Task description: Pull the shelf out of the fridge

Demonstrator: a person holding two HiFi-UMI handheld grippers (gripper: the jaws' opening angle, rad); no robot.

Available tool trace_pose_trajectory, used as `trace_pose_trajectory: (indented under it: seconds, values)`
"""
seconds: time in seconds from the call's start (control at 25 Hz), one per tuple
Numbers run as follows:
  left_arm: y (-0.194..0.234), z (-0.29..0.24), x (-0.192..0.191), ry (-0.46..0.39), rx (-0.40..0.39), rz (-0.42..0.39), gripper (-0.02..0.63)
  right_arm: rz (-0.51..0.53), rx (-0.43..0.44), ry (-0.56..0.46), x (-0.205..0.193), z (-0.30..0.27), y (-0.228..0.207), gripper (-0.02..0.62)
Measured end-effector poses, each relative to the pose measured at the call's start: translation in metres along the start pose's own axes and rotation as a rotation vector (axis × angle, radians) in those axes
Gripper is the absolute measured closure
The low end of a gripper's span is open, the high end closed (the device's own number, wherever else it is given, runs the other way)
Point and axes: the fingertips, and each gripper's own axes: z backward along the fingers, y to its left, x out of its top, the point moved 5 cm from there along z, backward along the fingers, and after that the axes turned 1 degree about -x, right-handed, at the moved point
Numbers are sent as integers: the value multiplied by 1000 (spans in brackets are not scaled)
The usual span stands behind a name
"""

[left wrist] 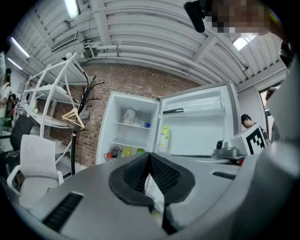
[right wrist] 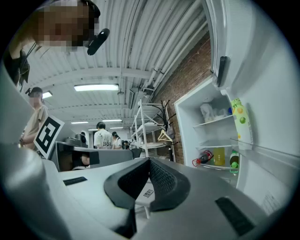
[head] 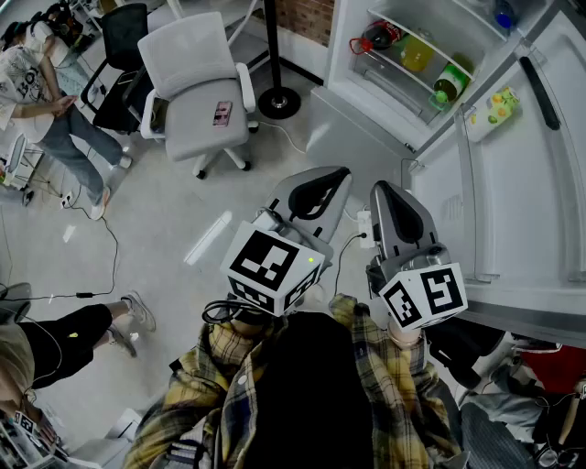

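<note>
The white fridge [head: 430, 55] stands open at the upper right of the head view, a good way off from both grippers. Its glass shelves [head: 417, 27] carry a red-capped bottle [head: 374, 37], a yellow bottle [head: 417, 50] and a green one [head: 449, 84]. In the left gripper view the shelves [left wrist: 133, 125] lie straight ahead, beyond the jaws. My left gripper [head: 339, 174] is shut and holds nothing, as its own view [left wrist: 150, 154] shows. My right gripper [head: 380, 188] is shut and empty too [right wrist: 149, 160], with the shelves [right wrist: 213, 123] to its right.
The fridge door [head: 517, 183] swings out to the right, with a green-spotted carton [head: 494, 105] in its rack. A white office chair [head: 197, 92] and a coat stand base [head: 278, 101] are on the left. People sit at the far left [head: 37, 92]. Cables cross the floor [head: 105, 229].
</note>
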Motion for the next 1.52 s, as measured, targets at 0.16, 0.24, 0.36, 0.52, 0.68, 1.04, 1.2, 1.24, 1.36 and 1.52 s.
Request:
trace_pose_trajectory:
  seconds: [0.16, 0.24, 0.36, 0.52, 0.68, 1.04, 1.2, 1.24, 1.36, 1.52]
  values:
    - [-1, -4, -1, 1, 2, -7, 603, -9, 5, -8, -1, 0, -3, 578]
    - [-2, -5, -1, 2, 3, -6, 603, -12, 6, -9, -1, 0, -5, 578]
    - [-5, -7, -3, 1, 6, -3, 603, -12, 11, -9, -1, 3, -7, 577]
    - [-10, -8, -5, 0, 17, 1, 603, -11, 32, -6, -3, 7, -8, 577]
    - [-15, -7, -11, -1, 44, 7, 603, -15, 64, 1, -7, 9, -9, 577]
    - [-14, 2, -18, -13, 118, 32, 603, -25, 121, 23, -13, 9, -10, 577]
    - [-3, -1, -17, -11, 122, 37, 603, -28, 128, 32, -14, -3, -9, 577]
    - [1, -4, -17, -9, 119, 38, 603, -31, 126, 33, -14, -6, -10, 577]
    - [14, -13, -15, -3, 102, 35, 603, -36, 105, 32, -14, -19, -16, 577]
    - [40, -27, -8, 5, 66, 33, 603, -52, 71, 29, -11, -47, -21, 577]
